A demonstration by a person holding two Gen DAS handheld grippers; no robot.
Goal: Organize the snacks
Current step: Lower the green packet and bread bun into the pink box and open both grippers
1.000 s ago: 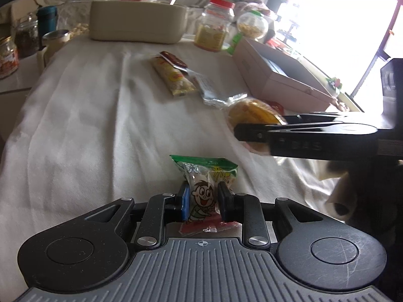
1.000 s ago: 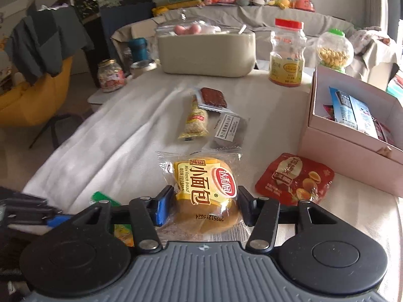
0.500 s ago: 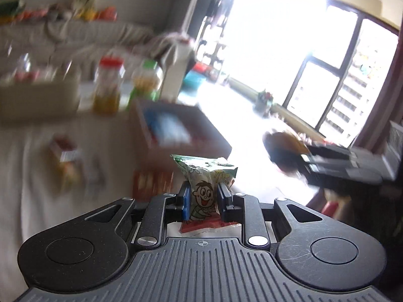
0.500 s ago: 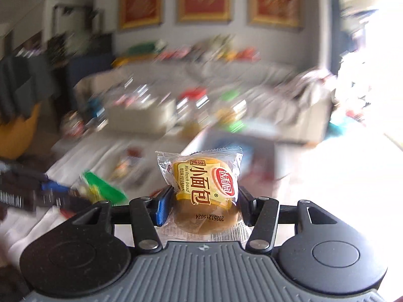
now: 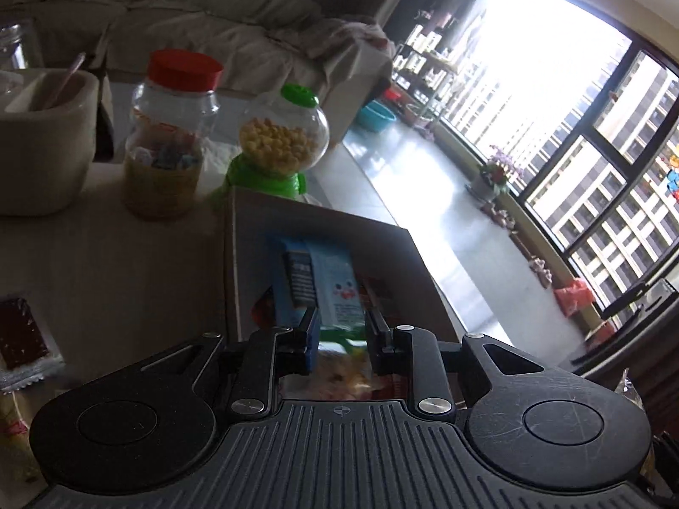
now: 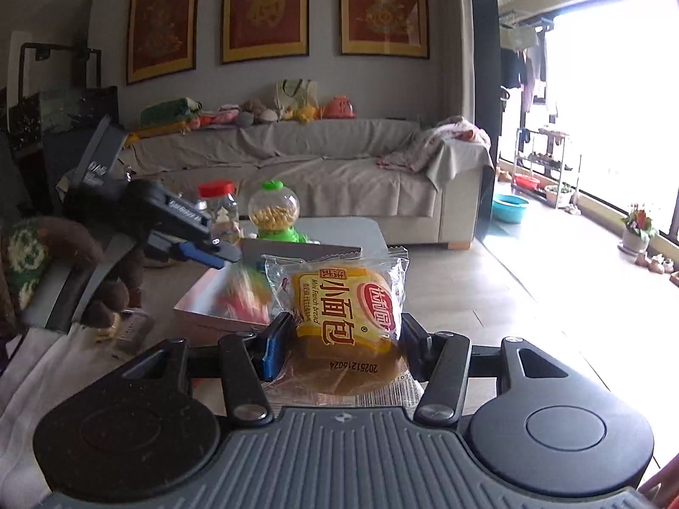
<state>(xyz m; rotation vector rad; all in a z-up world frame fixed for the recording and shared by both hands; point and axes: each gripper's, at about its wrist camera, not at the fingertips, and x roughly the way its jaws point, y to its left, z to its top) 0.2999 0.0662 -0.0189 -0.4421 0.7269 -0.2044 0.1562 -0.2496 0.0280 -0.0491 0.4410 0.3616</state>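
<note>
The bread packet [image 6: 346, 318], printed "Mini french bread" and "20251216G24", is pinched in the right gripper [image 6: 346, 341] above the floor beside the table's edge. The left gripper [image 5: 341, 341] hangs over the pink box [image 5: 316, 229], jaws spread, a blurred green-topped snack [image 5: 341, 360] just below them. Behind stand a sheet-draped sofa [image 6: 322, 169] and three red framed prints [image 6: 265, 8].

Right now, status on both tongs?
Left tongs open, blurred green packet dropping into pink cardboard box. Right tongs shut on yellow bread packet. Nothing blocking.

right gripper [image 6: 346, 341] jaws clamp bread packet [image 6: 346, 318], box [image 6: 220, 303] beyond
</note>
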